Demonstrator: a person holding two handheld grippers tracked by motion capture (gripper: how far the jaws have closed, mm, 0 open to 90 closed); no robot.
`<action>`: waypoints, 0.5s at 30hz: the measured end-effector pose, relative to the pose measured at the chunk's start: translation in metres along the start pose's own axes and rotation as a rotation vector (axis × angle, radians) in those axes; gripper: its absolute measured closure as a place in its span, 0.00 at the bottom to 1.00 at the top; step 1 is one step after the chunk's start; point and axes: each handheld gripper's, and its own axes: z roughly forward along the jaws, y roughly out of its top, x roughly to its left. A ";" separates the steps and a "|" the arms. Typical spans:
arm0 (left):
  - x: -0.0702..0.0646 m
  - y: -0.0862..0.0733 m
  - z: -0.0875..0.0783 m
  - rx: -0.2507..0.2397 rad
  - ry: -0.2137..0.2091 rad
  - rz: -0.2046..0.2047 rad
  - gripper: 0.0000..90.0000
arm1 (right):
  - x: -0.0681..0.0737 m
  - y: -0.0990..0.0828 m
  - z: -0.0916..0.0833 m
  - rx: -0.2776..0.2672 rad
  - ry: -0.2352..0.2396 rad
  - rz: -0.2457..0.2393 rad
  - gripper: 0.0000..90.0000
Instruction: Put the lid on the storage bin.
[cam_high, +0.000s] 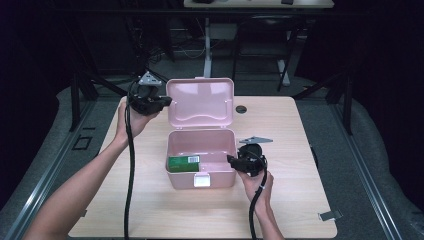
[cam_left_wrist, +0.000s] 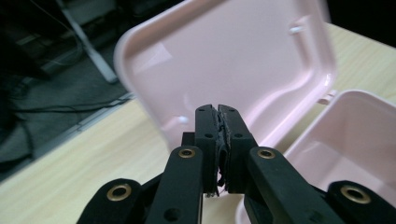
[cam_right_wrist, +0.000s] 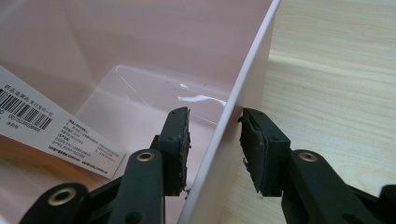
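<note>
A pink box (cam_high: 200, 167) stands open at the middle of the wooden surface (cam_high: 300, 150), its lid (cam_high: 200, 102) raised upright at the far side. Inside, against the left wall, lies a green carton (cam_high: 183, 163) with a white barcode label.

The person's left forearm reaches in from the lower left, the hand raised beside the lid's left edge. The left tongs (cam_left_wrist: 218, 109) point toward the lid's inner face, pressed together with nothing between them, close to the lid without clearly touching it.

The right hand (cam_high: 257, 185) rests near the box's right front corner, wrist low over the surface. The right tongs (cam_right_wrist: 215, 126) straddle the right wall of the box, one pad inside, one outside, spread with a gap on both sides.
</note>
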 end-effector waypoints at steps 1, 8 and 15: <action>0.004 -0.002 0.002 0.010 -0.005 -0.017 0.96 | 0.000 0.000 0.000 -0.003 0.005 0.006 0.68; 0.039 -0.014 0.030 0.083 0.012 -0.140 0.88 | 0.000 0.001 0.001 0.017 0.002 0.008 0.70; 0.061 -0.008 0.074 0.196 0.003 -0.269 0.59 | 0.001 0.001 0.000 0.020 -0.004 0.011 0.70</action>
